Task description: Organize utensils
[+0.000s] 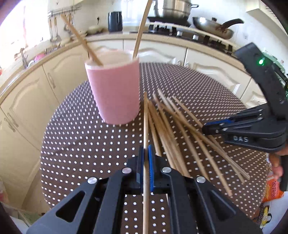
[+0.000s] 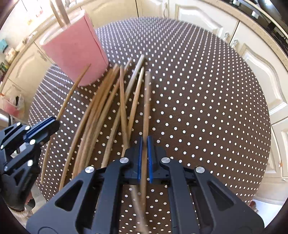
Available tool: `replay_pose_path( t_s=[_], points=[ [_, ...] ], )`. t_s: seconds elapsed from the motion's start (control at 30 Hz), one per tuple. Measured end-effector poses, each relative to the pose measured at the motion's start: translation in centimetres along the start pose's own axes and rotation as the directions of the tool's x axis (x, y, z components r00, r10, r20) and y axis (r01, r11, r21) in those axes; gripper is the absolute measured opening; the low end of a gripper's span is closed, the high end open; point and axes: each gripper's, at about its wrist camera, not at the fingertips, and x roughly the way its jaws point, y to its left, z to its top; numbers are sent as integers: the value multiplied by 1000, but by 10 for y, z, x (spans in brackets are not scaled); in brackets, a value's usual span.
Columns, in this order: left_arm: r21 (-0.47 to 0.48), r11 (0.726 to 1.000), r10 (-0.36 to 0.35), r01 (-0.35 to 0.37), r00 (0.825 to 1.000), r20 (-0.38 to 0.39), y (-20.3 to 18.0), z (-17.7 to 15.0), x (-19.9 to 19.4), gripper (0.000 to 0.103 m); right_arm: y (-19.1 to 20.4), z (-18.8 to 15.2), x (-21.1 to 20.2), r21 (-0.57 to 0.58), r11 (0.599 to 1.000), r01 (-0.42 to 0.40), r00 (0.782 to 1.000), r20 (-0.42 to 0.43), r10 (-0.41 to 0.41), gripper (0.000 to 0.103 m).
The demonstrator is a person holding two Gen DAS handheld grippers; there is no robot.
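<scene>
A pink cup [image 1: 116, 90] stands on the dotted brown table [image 1: 81, 144] with two wooden chopsticks [image 1: 81, 39] leaning in it. It also shows in the right wrist view [image 2: 75, 48]. Several chopsticks [image 1: 180, 129] lie in a loose pile to the right of the cup, also in the right wrist view [image 2: 108, 108]. My left gripper [image 1: 145, 153] is shut on one chopstick [image 1: 145, 117] pointing toward the cup's base. My right gripper [image 2: 144, 144] is shut on one chopstick [image 2: 146, 100] at the pile's right edge; it shows in the left wrist view [image 1: 207, 128].
Cream kitchen cabinets [image 1: 27, 93] and a worktop curve round behind the table. A hob with a pan [image 1: 214, 27] and a steel pot [image 1: 176, 9] is at the back right. The left gripper shows in the right wrist view [image 2: 52, 124].
</scene>
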Motion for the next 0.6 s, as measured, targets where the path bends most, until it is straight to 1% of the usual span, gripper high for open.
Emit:
replay_pose_path(
  t_s=[0.07,0.17,0.3,0.37,0.43,0.5,0.6],
  points=[
    [4,1000,-9,9,999,37,-2,0,-14,5,1,-3,-13,1,1000,-8,999,49,8,6],
    [3,999,-39,39,994,100,-4,-1,-33,5,7,-8,-39,-20,1000,17,990,137,-14,6],
    [5,998,-69,69,981,181,-7,1,-55,5,13,-17,-79,-34,999,11,969,249,-2,6],
    [5,996,-86,88,970,228,-10,1,-67,5,15,-24,-98,-47,999,10,954,299,4,6],
    [7,995,-96,98,954,284,-13,1,-82,5,19,-30,-118,-58,998,-1,936,351,21,6],
    [5,994,-104,108,942,318,-13,-1,-94,5,20,-35,-135,-63,998,-23,917,396,46,6],
    [10,992,-117,122,916,385,-17,-3,-115,5,25,-35,-156,-73,997,-40,890,451,68,6]
  ],
)
